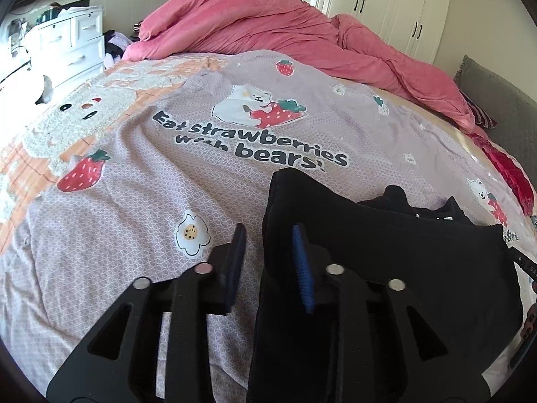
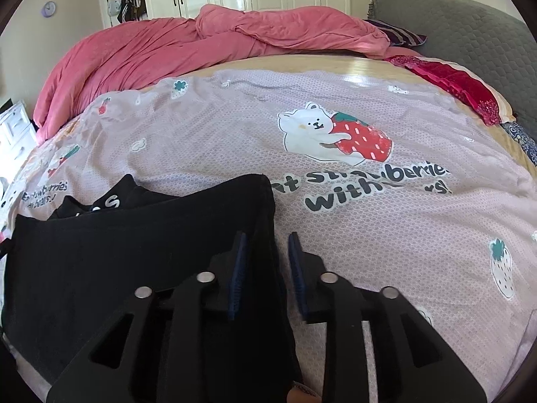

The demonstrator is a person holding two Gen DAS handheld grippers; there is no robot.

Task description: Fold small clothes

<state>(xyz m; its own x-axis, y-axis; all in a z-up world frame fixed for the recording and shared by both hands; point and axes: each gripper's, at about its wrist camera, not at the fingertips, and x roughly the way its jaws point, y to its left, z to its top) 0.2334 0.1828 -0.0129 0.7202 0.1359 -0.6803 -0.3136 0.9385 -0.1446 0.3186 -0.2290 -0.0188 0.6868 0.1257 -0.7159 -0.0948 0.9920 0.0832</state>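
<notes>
letting go after a fold, i'd say: left tool (image 1: 268, 262) and right tool (image 2: 265, 265) both stand narrowly parted, gripping nothing, each over an edge of the black garment (image 2: 134, 252) at 6 o'clock on the bed (image 2: 419, 252). lift straight off so nothing drags.

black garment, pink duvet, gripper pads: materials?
Black garment: matte knit, probably cotton; no sheen, soft folded edge. Pink duvet: plush, fleece-like; fuzzy nap, deep soft creases. Pads: blue, ribbed, likely rubber; the ridges show edge-on.
</notes>
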